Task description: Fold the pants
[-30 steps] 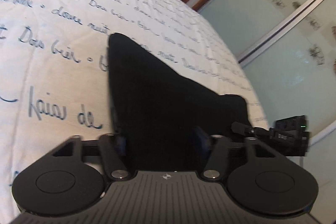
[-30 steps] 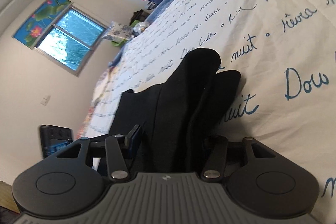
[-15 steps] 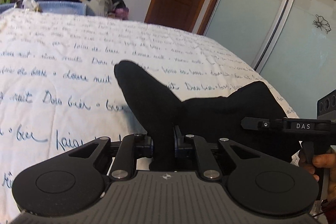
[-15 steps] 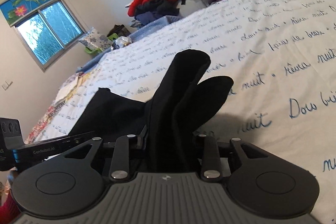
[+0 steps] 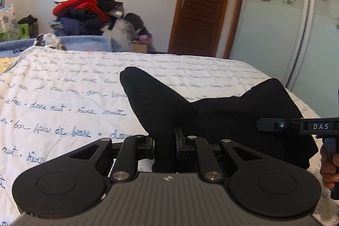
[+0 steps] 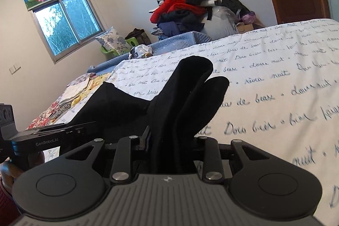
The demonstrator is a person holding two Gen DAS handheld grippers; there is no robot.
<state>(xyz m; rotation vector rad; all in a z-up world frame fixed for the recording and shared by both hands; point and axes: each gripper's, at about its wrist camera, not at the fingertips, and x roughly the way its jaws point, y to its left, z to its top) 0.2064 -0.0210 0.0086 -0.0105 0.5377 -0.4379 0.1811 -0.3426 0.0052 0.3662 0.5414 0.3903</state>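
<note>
The black pants (image 5: 222,115) hang between my two grippers above the white bedspread (image 5: 63,99) with blue handwriting. My left gripper (image 5: 165,141) is shut on a bunched end of the pants, which rises in a peak ahead of the fingers. My right gripper (image 6: 171,141) is shut on the other end of the pants (image 6: 186,99), with two folds standing up ahead of it. The right gripper's body (image 5: 296,126) shows at the right of the left wrist view; the left gripper's body (image 6: 42,137) shows at the left of the right wrist view.
A pile of clothes (image 5: 84,12) stands against the far wall beyond the bed. A wooden door (image 5: 205,3) and a sliding glass wardrobe (image 5: 286,24) are at the right. A window (image 6: 67,22) and a patterned blanket (image 6: 63,99) are at the left.
Both grippers closed on the pants and lifted them off the bed. The views tilted from looking down at the bedspread to looking level across the room.
</note>
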